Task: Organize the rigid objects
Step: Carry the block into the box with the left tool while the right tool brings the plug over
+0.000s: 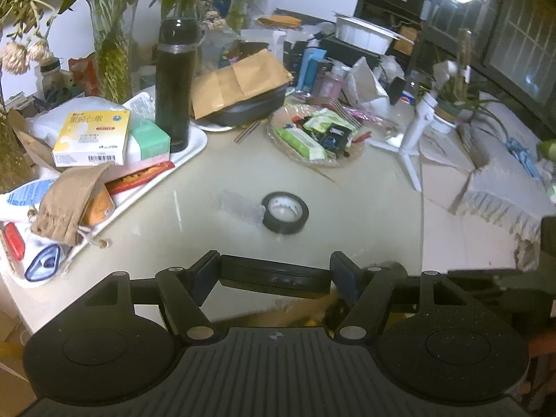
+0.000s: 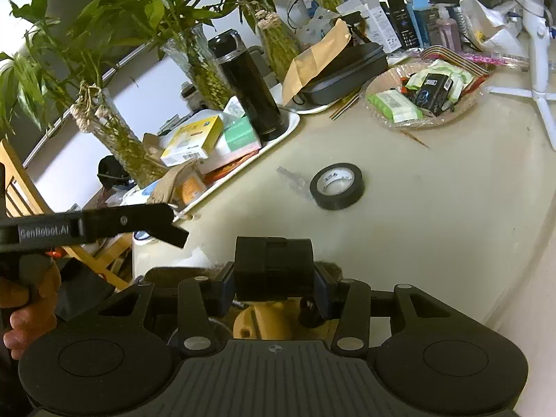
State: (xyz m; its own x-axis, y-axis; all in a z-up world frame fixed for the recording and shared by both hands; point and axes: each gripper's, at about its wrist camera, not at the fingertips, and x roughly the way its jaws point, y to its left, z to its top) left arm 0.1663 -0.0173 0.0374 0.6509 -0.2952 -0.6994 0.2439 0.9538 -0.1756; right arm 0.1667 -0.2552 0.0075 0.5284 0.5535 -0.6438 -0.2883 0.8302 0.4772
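A black tape roll lies flat on the beige table, ahead of both grippers; it also shows in the right wrist view. A small clear plastic piece lies just left of it. My left gripper is shut on a flat black case, held crosswise above the table's near edge. My right gripper is shut on a black box, also near the front edge. The left gripper's body shows at the left of the right wrist view.
A white tray at the left holds a black thermos, a yellow box and packets. A clear bowl of packets, a black pan under brown paper, a white tripod and plant vases stand behind.
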